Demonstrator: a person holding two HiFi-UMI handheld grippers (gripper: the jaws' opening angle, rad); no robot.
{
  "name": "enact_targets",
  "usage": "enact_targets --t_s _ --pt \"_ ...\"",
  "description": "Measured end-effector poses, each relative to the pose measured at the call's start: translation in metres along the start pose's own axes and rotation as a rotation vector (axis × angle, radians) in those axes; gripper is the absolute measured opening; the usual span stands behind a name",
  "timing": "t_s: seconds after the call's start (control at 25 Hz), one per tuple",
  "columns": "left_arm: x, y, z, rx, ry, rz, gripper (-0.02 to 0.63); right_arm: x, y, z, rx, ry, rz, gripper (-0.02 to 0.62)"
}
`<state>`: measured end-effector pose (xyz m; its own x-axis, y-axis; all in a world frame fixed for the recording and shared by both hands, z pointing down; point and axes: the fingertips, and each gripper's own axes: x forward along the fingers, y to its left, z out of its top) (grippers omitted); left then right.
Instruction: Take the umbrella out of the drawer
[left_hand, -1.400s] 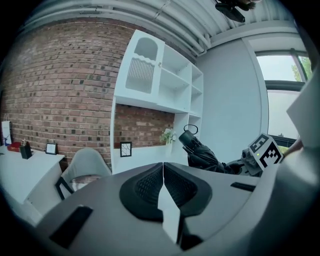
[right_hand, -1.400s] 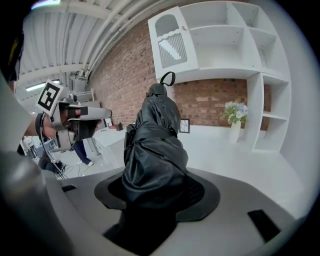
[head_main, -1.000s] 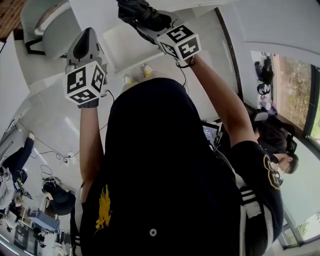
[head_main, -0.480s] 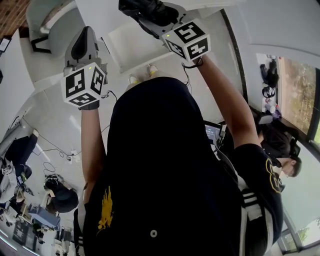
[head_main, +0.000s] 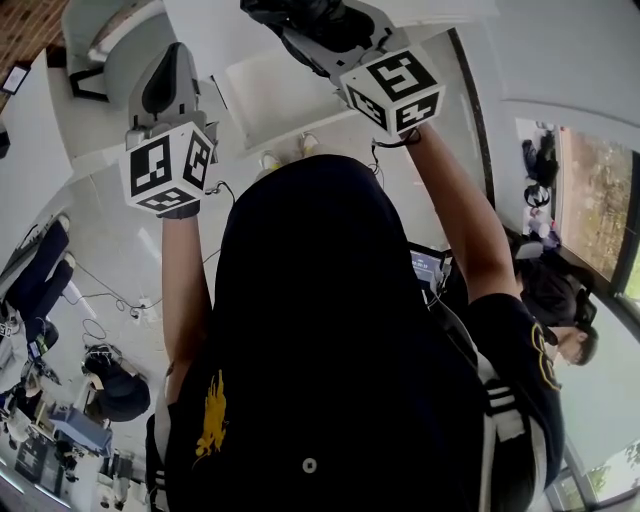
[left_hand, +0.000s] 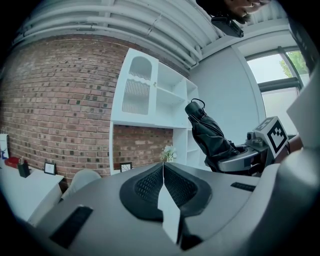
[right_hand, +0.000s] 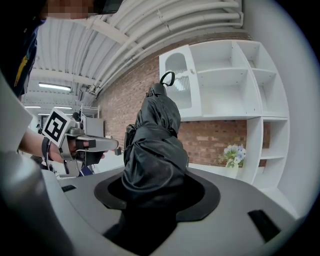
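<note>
**Left:** left claw (left_hand: 163, 167), jaws pressed together, nothing between them.

**Right:** right claw (right_hand: 150, 190) clamped low on the folded black umbrella (right_hand: 154, 140), which stands upright, raised above what looks like the open drawer (head_main: 262, 100).

**Handling:** lift straight and keep the loose fabric clear of the drawer rim. The left claw could steady the top.

**Count:** two claws, one umbrella, one drawer.

From the head: steeply down over the person (head_main: 330, 350), close on left gripper (head_main: 168, 60) and right gripper (head_main: 300, 25). From each gripper: close along own jaws, roughly level. Shared: white shelf unit (left_hand: 155, 100) on brick wall (left_hand: 60, 100), beyond both jaws; umbrella (right_hand: 152, 145) between right jaws, right of left jaws.
</note>
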<state>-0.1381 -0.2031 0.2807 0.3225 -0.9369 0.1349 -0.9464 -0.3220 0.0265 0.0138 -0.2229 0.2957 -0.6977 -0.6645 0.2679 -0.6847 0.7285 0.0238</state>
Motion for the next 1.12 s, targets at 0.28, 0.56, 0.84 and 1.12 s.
enact_targets --t_s 0.28,0.56,0.84,1.12 --pt "0.011 -0.008 0.014 0.007 -0.023 -0.022 0.020 -0.013 -0.009 0.020 -0.029 -0.035 -0.001 0.258" --pt "0.022 -0.011 0.019 0.034 -0.039 -0.036 0.020 -0.011 -0.017 0.046 -0.015 -0.082 0.015 0.259" --pt "0.027 -0.010 0.030 0.046 -0.056 -0.031 0.020 -0.013 -0.014 0.059 -0.040 -0.106 0.024 0.259" --pt "0.029 -0.009 0.035 0.048 -0.065 -0.024 0.020 -0.015 -0.014 0.062 -0.045 -0.114 0.030 0.259"
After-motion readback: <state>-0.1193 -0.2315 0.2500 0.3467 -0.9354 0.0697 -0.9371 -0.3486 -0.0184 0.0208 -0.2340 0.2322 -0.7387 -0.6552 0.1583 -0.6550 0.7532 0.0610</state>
